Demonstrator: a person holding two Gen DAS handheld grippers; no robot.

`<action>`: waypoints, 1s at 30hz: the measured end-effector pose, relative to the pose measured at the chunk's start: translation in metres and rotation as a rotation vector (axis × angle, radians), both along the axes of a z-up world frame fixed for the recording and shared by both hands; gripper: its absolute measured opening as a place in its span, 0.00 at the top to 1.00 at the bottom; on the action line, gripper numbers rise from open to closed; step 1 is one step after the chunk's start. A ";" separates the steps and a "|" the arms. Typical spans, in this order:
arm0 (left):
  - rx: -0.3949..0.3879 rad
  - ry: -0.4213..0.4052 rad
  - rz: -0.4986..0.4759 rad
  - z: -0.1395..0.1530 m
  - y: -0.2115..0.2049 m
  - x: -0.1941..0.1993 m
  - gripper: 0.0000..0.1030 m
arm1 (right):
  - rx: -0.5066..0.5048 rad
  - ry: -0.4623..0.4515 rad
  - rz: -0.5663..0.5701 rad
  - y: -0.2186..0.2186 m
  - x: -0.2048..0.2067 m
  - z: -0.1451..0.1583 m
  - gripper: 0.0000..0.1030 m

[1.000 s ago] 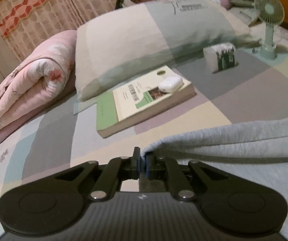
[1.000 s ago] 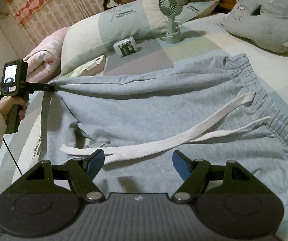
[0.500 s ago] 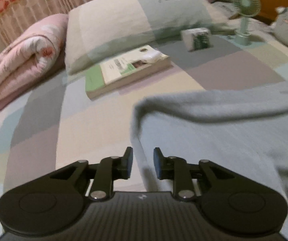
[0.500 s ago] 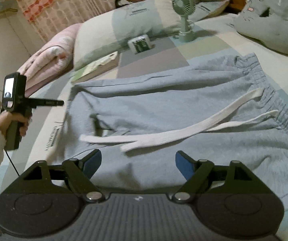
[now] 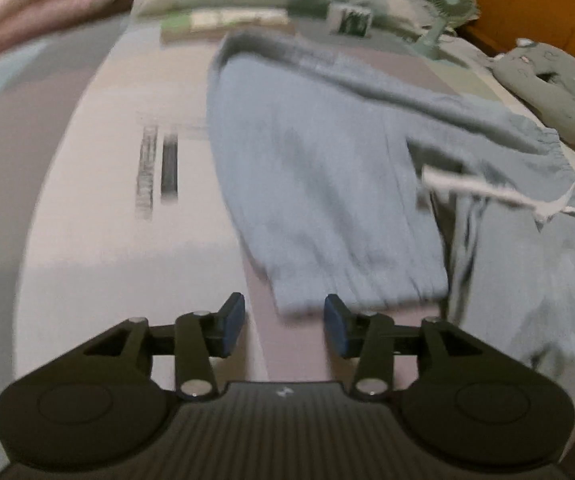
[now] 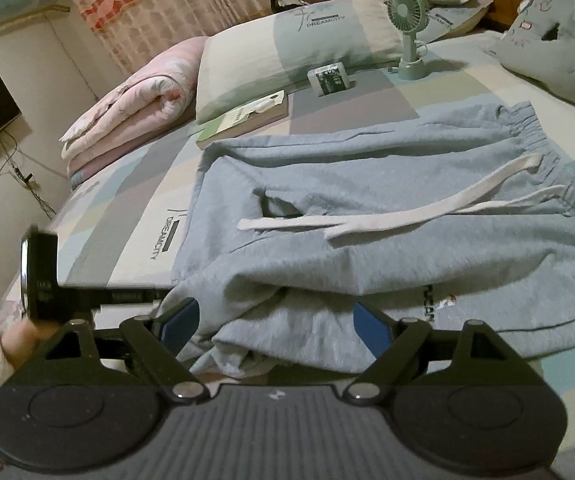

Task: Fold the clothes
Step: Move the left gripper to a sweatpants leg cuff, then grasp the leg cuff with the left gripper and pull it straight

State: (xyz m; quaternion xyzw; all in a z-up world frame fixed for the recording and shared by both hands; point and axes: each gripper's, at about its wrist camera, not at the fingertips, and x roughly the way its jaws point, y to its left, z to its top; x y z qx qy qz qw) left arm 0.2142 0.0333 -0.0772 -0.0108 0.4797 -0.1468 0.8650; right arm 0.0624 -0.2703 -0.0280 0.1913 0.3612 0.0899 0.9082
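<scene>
Bare bedsheet point(image 6: 127, 216) is left free beside the grey shorts point(image 6: 367, 184); the far side is blocked by book point(image 6: 243, 118), pillow point(image 6: 287, 48) and fan point(image 6: 407, 20).

Fan point(image 6: 407, 28), book point(image 6: 243, 118), pillow point(image 6: 287, 48), pink quilt point(image 6: 127, 120).

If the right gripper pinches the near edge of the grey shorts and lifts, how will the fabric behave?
The grey shorts look like soft jersey, already bunched in folds near the open right gripper, so they would probably drape and sag, not hold shape. The loose white drawstring would likely slide or dangle. Probably light.
</scene>
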 end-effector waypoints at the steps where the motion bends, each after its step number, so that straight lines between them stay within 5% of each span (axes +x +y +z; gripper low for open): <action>1: -0.038 0.005 0.024 -0.003 0.004 -0.005 0.57 | 0.002 0.000 -0.003 -0.001 -0.002 0.000 0.14; 8: -0.319 0.086 0.104 -0.017 0.014 -0.010 0.57 | 0.017 0.022 -0.021 -0.007 -0.002 -0.007 0.13; 18: -0.487 0.017 0.163 -0.035 0.011 0.015 0.56 | 0.017 0.066 -0.031 -0.007 0.015 -0.026 0.13; 26: -0.678 -0.020 0.336 -0.058 0.027 0.031 0.62 | 0.004 0.087 -0.026 -0.004 0.021 -0.034 0.13; 30: -0.662 -0.039 0.322 -0.058 0.015 0.020 0.62 | 0.006 0.095 -0.025 -0.004 0.023 -0.037 0.13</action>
